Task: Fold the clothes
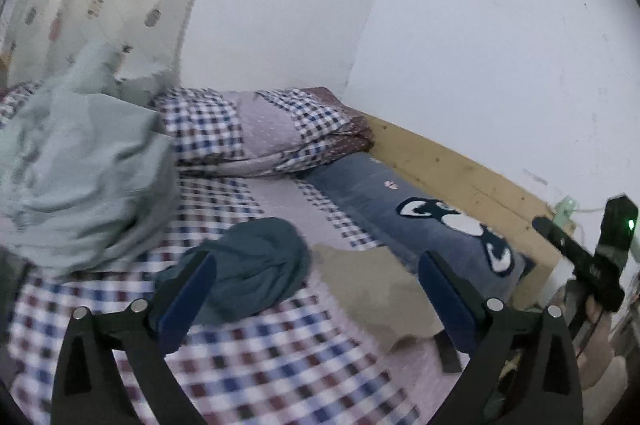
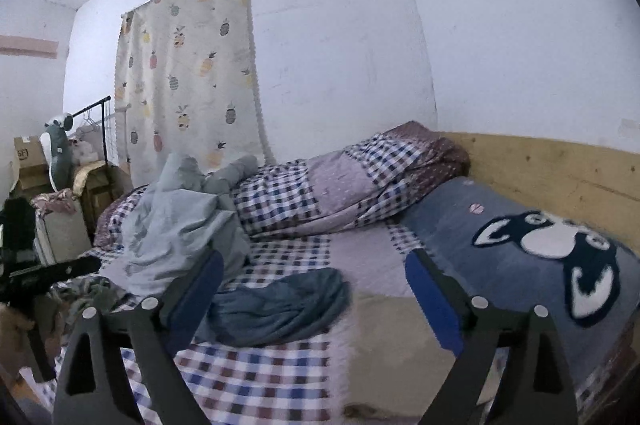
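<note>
A crumpled dark teal garment [image 1: 256, 265] [image 2: 280, 309] lies on the checked bed sheet [image 1: 280, 365] [image 2: 256, 377]. Beside it on the right lies a flat beige garment [image 1: 376, 289] [image 2: 396, 345]. A pale green heap of cloth [image 1: 80, 165] [image 2: 180, 221] is piled at the left. My left gripper [image 1: 316, 289] hovers open above the teal and beige garments, holding nothing. My right gripper [image 2: 316, 289] is open too, above the same two garments. The right gripper's body [image 1: 588, 257] shows at the right edge of the left wrist view, a hand [image 1: 600, 341] under it.
A folded checked quilt [image 1: 260, 129] [image 2: 340, 181] lies at the back of the bed. A blue cushion with a dog face [image 1: 432, 229] [image 2: 540, 249] rests against the wooden bed board [image 1: 460, 165] [image 2: 560, 161]. A pineapple curtain [image 2: 188, 77], boxes and a clothes rack [image 2: 92, 129] stand at left.
</note>
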A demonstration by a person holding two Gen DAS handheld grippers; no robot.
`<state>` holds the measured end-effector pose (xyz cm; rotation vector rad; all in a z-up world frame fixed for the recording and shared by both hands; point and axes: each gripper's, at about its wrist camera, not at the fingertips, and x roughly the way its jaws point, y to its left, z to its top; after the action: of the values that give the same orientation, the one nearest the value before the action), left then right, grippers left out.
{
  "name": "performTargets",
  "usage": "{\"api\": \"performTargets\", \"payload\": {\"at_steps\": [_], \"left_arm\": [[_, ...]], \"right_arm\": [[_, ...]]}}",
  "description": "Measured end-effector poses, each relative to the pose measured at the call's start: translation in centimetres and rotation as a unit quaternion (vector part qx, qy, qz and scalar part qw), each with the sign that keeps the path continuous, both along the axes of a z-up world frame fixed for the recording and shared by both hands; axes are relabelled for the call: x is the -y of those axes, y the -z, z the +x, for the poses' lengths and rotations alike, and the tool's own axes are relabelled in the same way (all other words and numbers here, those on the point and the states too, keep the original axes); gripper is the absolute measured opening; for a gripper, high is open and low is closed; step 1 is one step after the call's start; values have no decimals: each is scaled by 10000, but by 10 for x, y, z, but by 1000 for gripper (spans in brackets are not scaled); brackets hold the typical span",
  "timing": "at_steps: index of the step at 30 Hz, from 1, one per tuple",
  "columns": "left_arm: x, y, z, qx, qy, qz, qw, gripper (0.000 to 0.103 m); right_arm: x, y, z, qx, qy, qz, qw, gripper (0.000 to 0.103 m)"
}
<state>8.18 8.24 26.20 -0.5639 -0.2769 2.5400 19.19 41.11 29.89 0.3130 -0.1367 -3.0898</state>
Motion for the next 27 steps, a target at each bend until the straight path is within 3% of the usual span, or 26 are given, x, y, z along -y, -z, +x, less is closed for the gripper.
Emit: {"api": "performTargets", "payload": {"at_steps": [6,12,21,27], "left_arm": [[62,2,43,-138,-616,89,9980,102],[109,23,57,-45,-1296,168,9914,102],[132,96,37,158,-2119,-85,9771,102],[124,142,-3,574,-2107,-487,9746,102]], "right_arm": [[52,16,-5,180,-178,-229,9994,102],[116,50,-29,607,-385,-131,9973,103],[178,125,-80,1123,-519,286,9919,103],[189,174,-123,1487,-446,413,9870,103]]}}
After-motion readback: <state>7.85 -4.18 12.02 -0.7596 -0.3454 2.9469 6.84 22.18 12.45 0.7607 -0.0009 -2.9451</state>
